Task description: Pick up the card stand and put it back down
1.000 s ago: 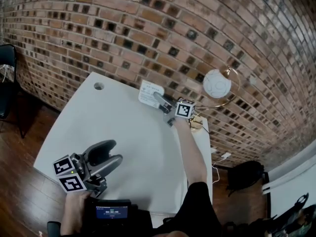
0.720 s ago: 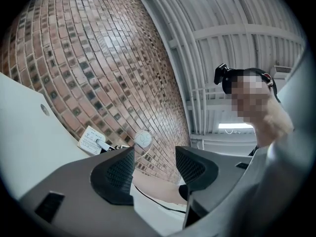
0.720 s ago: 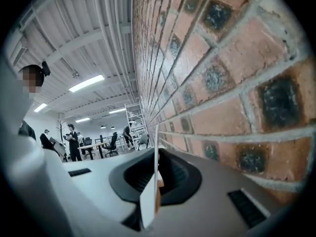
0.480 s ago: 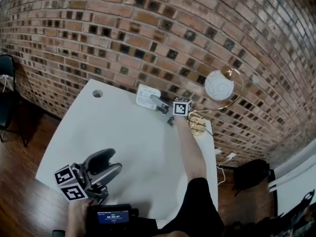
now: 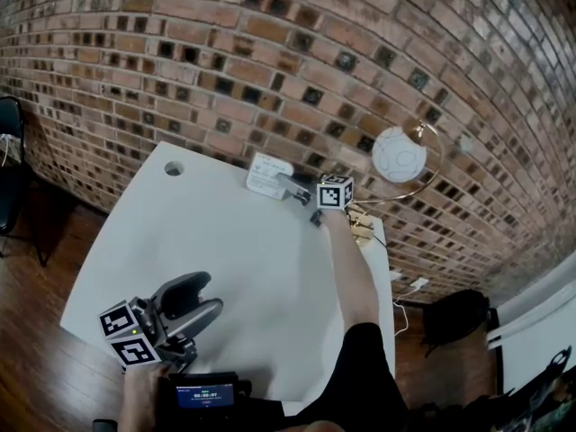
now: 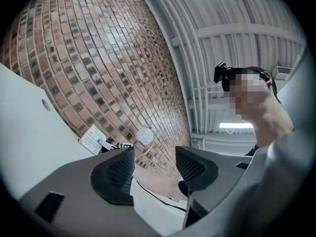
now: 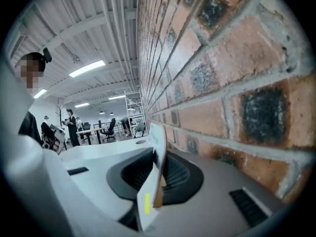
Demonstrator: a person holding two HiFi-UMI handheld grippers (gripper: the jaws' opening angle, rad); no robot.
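Observation:
The card stand (image 5: pixel 268 175), a white printed card on a small base, stands at the table's back edge close to the brick wall. My right gripper (image 5: pixel 285 183) reaches it from the right. In the right gripper view the card stand (image 7: pixel 157 157) is upright and edge-on between the two dark pads (image 7: pixel 133 174), whose jaws are opening with a thin gap on each side. My left gripper (image 5: pixel 209 296) hovers over the table's front left, open with nothing in it. In the left gripper view the card stand (image 6: pixel 92 138) is far off between its pads (image 6: pixel 118 174).
A lamp with a white globe (image 5: pixel 397 154) and a gold base (image 5: pixel 360 228) stands at the white table's (image 5: pixel 225 241) back right corner. A cable hole (image 5: pixel 173 168) is at the back left. A black chair (image 5: pixel 7 142) stands far left. A small screen device (image 5: pixel 203 391) sits at the front edge.
The head camera has shifted slightly. The right gripper and the card stand stay at the back edge by the wall. The left gripper stays at the front left.

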